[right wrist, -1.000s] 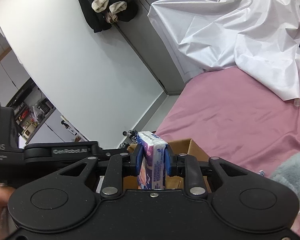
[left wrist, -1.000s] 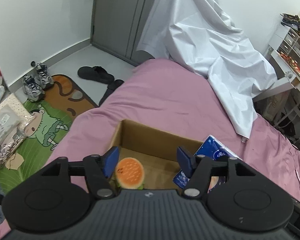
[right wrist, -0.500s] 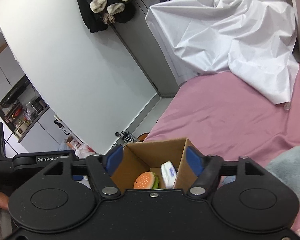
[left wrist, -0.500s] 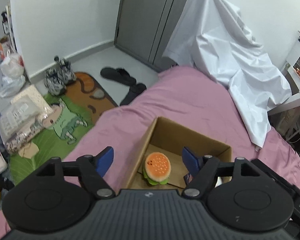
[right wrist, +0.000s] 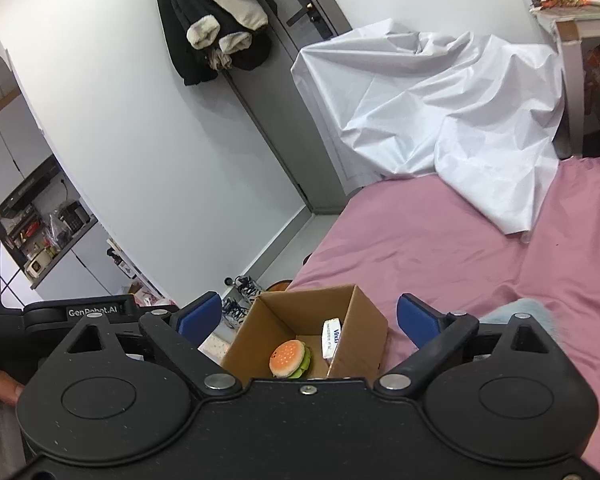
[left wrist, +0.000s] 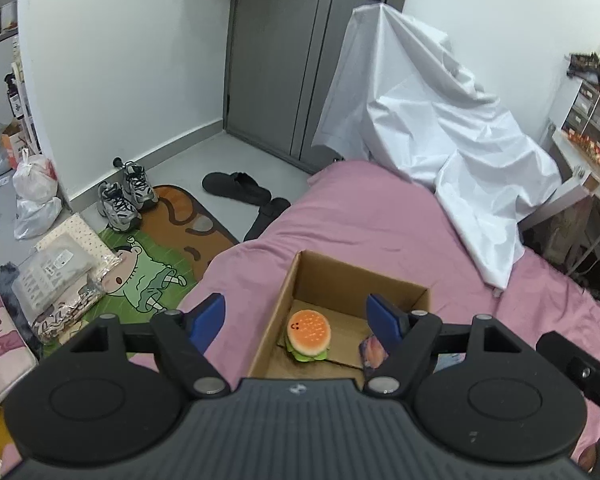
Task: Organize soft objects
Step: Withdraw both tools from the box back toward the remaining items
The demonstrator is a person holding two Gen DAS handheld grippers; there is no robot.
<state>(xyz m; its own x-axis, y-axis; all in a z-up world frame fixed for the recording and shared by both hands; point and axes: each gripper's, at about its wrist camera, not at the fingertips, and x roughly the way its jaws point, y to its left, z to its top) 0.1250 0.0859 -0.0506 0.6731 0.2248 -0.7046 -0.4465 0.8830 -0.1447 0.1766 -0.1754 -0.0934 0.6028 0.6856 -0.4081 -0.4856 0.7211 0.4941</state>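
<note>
I have both hands over the wide pink bedsheet [left wrist: 380, 232], where the open brown cardboard box [left wrist: 352, 276] sits near the bed's edge, at six o'clock in both wrist views. Inside it, the round orange plush hamburger [left wrist: 308, 334] lies at about seven o'clock on the box floor, and the blue-and-white soft tissue pack [right wrist: 331, 336] stands on edge against the wall at three o'clock, just beside the burger.

I judge the drop-off step finished: both items rest in the box and neither tool grips anything. The next move, as I read it, calls for finding another soft thing; the pale grey fluffy fabric [right wrist: 528, 308] at four o'clock in the right view looks like a candidate, and it would need wide jaws and a deep bite.

My right gripper [right wrist: 308, 312] has just been opening, its blue pads spread nearly full, nothing between them but the box far below. My left gripper [left wrist: 296, 314] has also just been opening, moderately wide, and it touches nothing.
</note>
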